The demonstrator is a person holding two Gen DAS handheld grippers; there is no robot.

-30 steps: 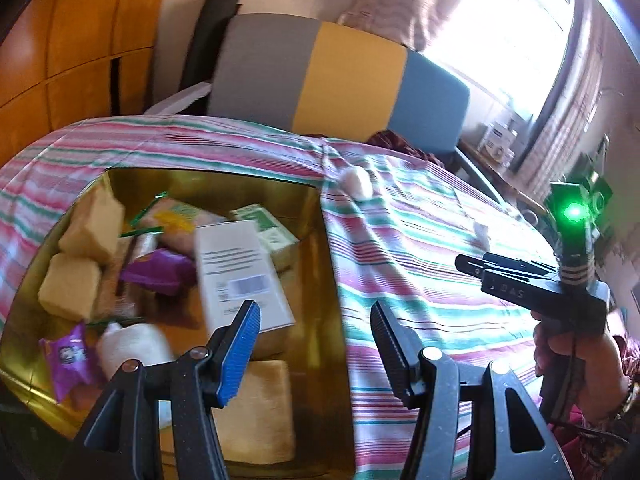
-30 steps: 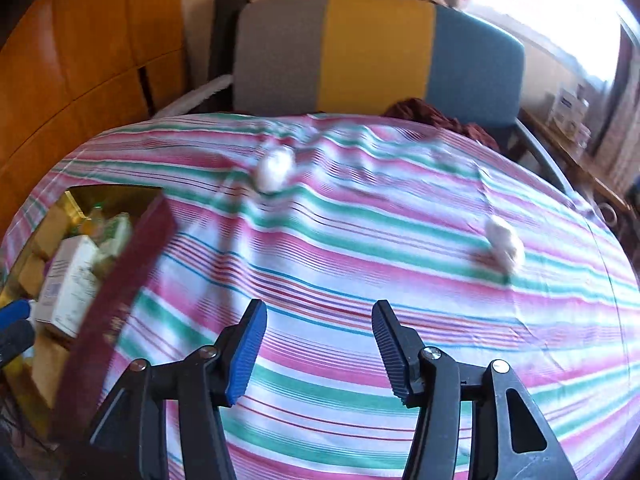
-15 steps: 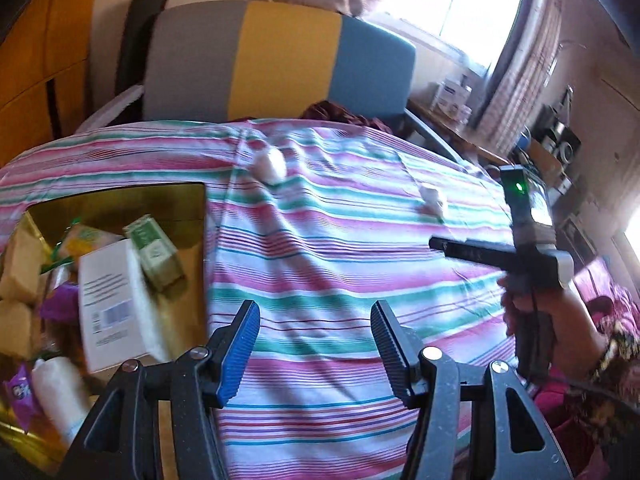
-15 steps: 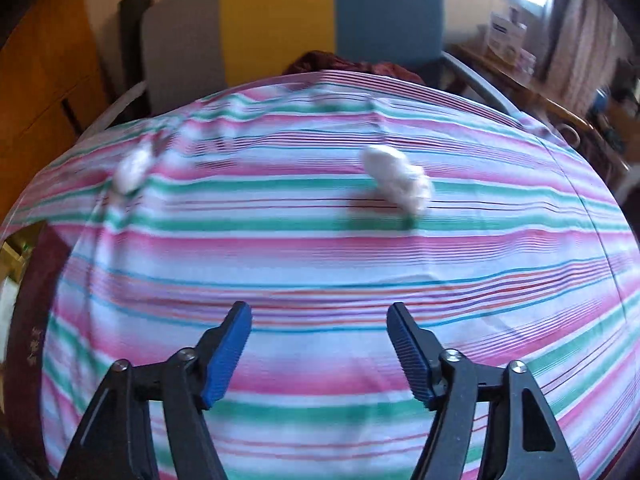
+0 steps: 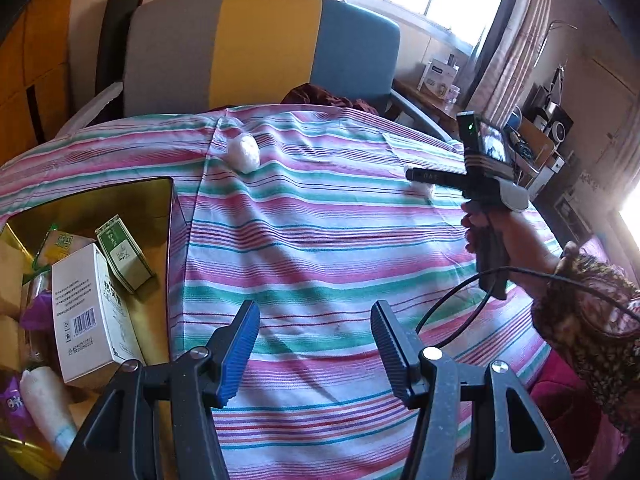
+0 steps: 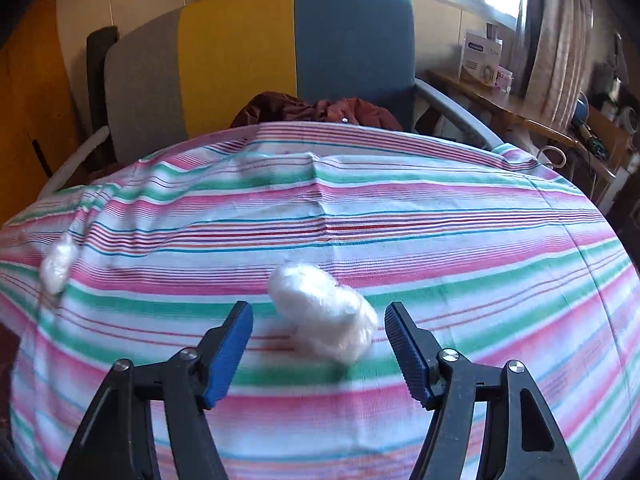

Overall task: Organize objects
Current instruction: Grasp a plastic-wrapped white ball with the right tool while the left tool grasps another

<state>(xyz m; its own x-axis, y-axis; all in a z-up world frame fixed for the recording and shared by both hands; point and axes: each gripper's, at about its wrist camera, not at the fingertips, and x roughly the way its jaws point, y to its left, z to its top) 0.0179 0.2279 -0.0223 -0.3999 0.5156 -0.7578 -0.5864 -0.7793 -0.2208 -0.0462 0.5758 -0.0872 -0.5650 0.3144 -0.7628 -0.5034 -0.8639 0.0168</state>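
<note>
A white fluffy wad (image 6: 324, 316) lies on the striped tablecloth (image 6: 360, 220), just ahead of and between my open right gripper's (image 6: 320, 334) fingers, untouched. In the left wrist view that gripper (image 5: 416, 174) hovers at the table's right, hiding most of the wad (image 5: 424, 188). A second white wad (image 5: 243, 153) lies farther left; it also shows in the right wrist view (image 6: 58, 262). My left gripper (image 5: 316, 332) is open and empty above the cloth, right of a gold box (image 5: 166, 208) holding a white carton (image 5: 86, 316), a green carton (image 5: 122, 254) and wrapped items.
A grey, yellow and blue chair (image 5: 256, 48) stands behind the table with a dark red cloth (image 6: 316, 110) on its seat. A wooden shelf (image 6: 516, 114) with small boxes runs along the right wall under the window. The table's far edge drops off toward the chair.
My right gripper has moved right and forward until the right-hand wad sits between its fingers. My left gripper has swung right, away from the gold box, over the cloth.
</note>
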